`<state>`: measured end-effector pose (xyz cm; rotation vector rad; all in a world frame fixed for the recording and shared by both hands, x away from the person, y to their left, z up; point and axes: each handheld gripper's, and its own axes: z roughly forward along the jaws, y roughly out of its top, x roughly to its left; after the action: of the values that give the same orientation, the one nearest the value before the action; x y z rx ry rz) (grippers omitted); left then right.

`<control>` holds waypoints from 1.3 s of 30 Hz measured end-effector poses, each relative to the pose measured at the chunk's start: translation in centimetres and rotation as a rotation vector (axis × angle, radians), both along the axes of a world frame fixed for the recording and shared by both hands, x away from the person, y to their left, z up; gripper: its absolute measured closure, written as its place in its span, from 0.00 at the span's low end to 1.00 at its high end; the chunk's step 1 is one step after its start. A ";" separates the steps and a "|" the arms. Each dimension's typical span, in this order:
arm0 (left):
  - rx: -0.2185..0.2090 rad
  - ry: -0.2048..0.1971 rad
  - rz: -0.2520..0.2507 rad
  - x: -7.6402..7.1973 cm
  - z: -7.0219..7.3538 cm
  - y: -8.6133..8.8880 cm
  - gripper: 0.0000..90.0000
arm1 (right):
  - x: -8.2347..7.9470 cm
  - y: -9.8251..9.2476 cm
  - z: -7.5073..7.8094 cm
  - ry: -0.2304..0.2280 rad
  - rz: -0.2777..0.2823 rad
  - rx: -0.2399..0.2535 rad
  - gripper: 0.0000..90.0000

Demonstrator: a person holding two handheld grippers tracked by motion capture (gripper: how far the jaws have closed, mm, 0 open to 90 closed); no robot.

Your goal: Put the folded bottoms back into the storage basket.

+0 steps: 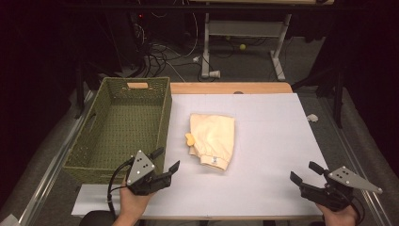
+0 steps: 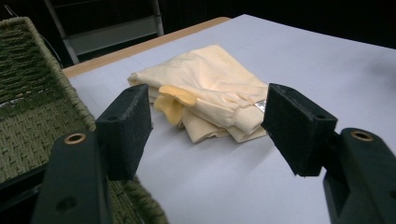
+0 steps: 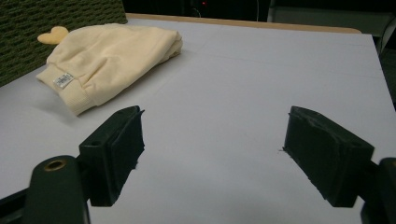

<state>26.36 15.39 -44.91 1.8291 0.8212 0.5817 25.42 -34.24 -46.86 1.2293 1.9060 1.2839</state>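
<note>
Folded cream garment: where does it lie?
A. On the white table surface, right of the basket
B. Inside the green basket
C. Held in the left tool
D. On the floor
A: the folded cream garment lies on the white table surface, beside the green basket; both tools are open, apart from it.

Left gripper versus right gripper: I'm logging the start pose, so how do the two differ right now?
The left gripper sits beside the green woven basket, close to the folded cream garment; the right gripper is at the table's other side, farther from the garment. The left gripper's jaws point up and right in the high view, the right gripper's up and left. Both are open, empty and hand-held near the table's front edge.
</note>
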 end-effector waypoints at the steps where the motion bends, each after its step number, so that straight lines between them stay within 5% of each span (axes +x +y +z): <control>1: 0.002 -0.004 -0.006 0.0 0.0 -0.3 0.34 | 0.0 0.0 0.0 -0.001 0.001 -0.001 0.23; 19: -0.037 0.011 -0.035 0.3 0.3 -2.4 0.34 | 0.0 0.1 0.0 -0.002 0.007 -0.008 0.23; 26: -0.020 0.014 -0.044 0.5 0.0 -3.9 0.34 | 0.0 0.1 0.0 -0.003 0.011 -0.010 0.24; 33: -0.018 0.061 -0.053 1.2 -0.4 -5.6 0.34 | 0.1 0.3 0.0 -0.002 0.030 -0.014 0.24; 39: 0.025 0.079 -0.055 1.8 -0.6 -6.7 0.34 | 0.0 0.3 0.0 -0.004 0.031 -0.013 0.24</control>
<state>28.13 8.72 -45.56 1.9010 0.8167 0.4896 25.44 -33.96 -46.89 1.1936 1.9351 1.2868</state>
